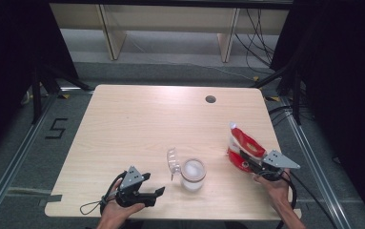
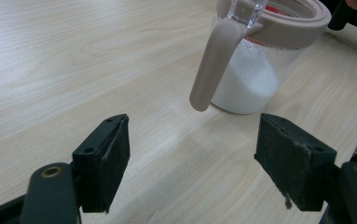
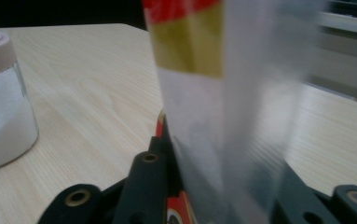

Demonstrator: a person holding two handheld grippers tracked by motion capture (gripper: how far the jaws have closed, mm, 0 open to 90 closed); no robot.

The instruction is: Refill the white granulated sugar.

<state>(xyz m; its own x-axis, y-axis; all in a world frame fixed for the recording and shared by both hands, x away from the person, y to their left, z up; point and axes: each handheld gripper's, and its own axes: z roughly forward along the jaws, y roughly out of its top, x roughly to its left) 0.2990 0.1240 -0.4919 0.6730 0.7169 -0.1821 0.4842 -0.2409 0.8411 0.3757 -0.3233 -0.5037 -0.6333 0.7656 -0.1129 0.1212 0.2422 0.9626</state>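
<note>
A clear jar [image 1: 193,174] with a beige rim and flipped-open lid [image 1: 173,161] stands near the table's front middle, part full of white powder. In the left gripper view the jar [image 2: 253,77] sits just beyond the jaws, its beige latch [image 2: 213,63] hanging down its side. My left gripper [image 1: 160,192] rests open on the table left of the jar, nothing between its pads [image 2: 115,154]. My right gripper [image 1: 243,161] is shut on a red and white bag [image 1: 242,145] at the right. The bag [image 3: 223,107] rises close between the jaws, blurred.
The wooden table [image 1: 137,119] has a round cable hole [image 1: 210,99] at its back right. Black cables trail from both grippers. The bag stands close to the table's right edge. The jar [image 3: 1,100] stands at the left in the right gripper view.
</note>
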